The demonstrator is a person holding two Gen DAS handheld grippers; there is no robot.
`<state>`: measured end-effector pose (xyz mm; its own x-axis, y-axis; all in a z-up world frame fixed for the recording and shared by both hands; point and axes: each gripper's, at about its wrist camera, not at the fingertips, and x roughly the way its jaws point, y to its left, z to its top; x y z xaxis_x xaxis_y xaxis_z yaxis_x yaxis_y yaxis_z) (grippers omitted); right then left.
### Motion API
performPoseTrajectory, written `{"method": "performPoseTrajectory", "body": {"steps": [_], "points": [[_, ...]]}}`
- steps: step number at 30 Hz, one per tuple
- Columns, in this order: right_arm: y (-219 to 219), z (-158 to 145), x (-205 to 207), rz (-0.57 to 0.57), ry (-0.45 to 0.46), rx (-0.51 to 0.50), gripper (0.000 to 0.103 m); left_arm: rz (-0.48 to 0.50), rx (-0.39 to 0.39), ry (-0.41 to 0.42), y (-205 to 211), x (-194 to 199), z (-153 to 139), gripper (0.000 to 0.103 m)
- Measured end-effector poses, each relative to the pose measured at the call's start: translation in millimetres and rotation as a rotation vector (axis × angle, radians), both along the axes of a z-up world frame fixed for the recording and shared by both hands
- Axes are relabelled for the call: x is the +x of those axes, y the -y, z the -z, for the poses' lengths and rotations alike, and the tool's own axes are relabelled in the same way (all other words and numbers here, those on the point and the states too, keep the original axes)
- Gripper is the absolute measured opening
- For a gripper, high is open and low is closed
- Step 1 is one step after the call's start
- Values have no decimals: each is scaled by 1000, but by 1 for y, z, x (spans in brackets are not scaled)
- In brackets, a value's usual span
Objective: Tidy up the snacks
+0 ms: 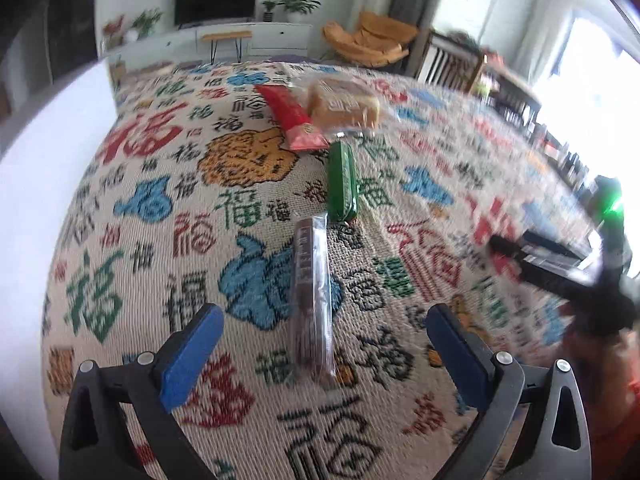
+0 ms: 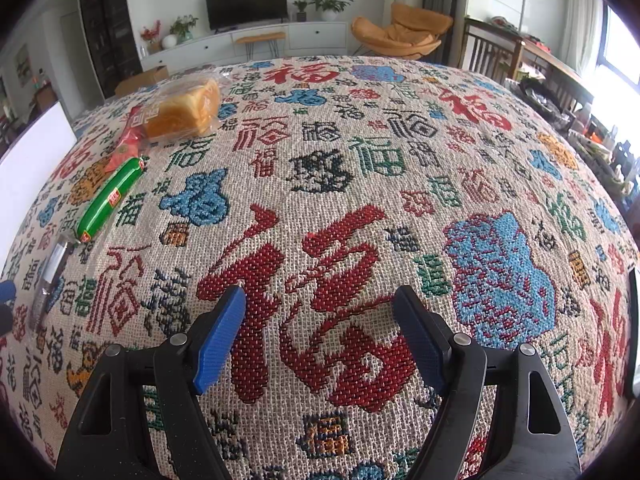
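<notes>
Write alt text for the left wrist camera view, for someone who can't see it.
The open left gripper hovers over a dark brown snack bar on a patterned tablecloth. Beyond it lie a green sausage snack, a red packet and wrapped bread.

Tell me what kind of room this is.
Most likely a home living room: a television on a white cabinet, an orange lounge chair, and potted plants behind the patterned cloth.

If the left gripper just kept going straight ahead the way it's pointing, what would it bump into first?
Most likely the brown snack bar in clear wrap: it lies lengthwise on the patterned cloth, right between the open fingers of the left gripper. Beyond it come the green sausage, then the red packet. Depth is hard to judge.
</notes>
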<state>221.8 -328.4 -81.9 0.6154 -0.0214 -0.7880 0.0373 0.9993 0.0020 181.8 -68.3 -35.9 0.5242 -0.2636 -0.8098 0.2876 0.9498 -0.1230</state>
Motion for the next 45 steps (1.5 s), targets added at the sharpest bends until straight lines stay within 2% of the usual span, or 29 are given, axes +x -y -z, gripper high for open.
{"method": "performPoseTrajectory", "body": {"steps": [2, 3, 4, 5, 7, 8, 9, 12, 20, 23, 24, 26, 27, 28, 31, 34, 37, 45], "points": [[0, 0, 0, 0, 0, 0, 79, -1, 78, -6, 12, 5, 8, 99], [0, 0, 0, 0, 0, 0, 79, -9, 94, -17, 13, 8, 12, 94], [0, 0, 0, 0, 0, 0, 79, -26, 97, -34, 12, 10, 16, 83], [0, 0, 0, 0, 0, 0, 79, -45, 102, -20, 9, 9, 16, 80], [0, 0, 0, 0, 0, 0, 80, -77, 97, 4, 2, 6, 13, 52], [0, 0, 0, -1, 0, 1, 80, -84, 81, 6, -2, 6, 12, 45], [0, 0, 1, -1, 0, 1, 80, -90, 61, 3, -7, 7, 10, 22], [-1, 0, 1, -3, -1, 1, 80, -132, 73, 0, -22, 8, 10, 19], [-1, 0, 1, -2, 0, 0, 80, -246, 102, 8, -66, 12, 9, 19], [-2, 0, 2, -2, 0, 0, 80, -242, 88, 7, -70, 14, 14, 20], [-1, 0, 1, -2, 0, 0, 80, -244, 87, 22, -71, 13, 14, 23], [-2, 0, 1, -2, 0, 1, 80, -232, 73, 47, -70, 14, 16, 39], [-1, 0, 1, -2, 0, 1, 80, -227, 69, 49, -69, 15, 18, 63], [-1, 0, 1, -2, 0, 0, 80, -218, 69, 49, -67, 15, 20, 79], [-2, 0, 2, -2, 0, 1, 80, -217, 127, 57, -58, 17, 22, 88], [-2, 0, 2, -2, 0, 0, 80, -256, 105, 30, -66, 21, 25, 97], [-2, 0, 1, -2, 1, 0, 80, -275, 130, 28, -65, 22, 27, 102], [-4, 1, 2, -11, -3, 1, 83, -284, 117, 20, -67, 24, 28, 103]]}}
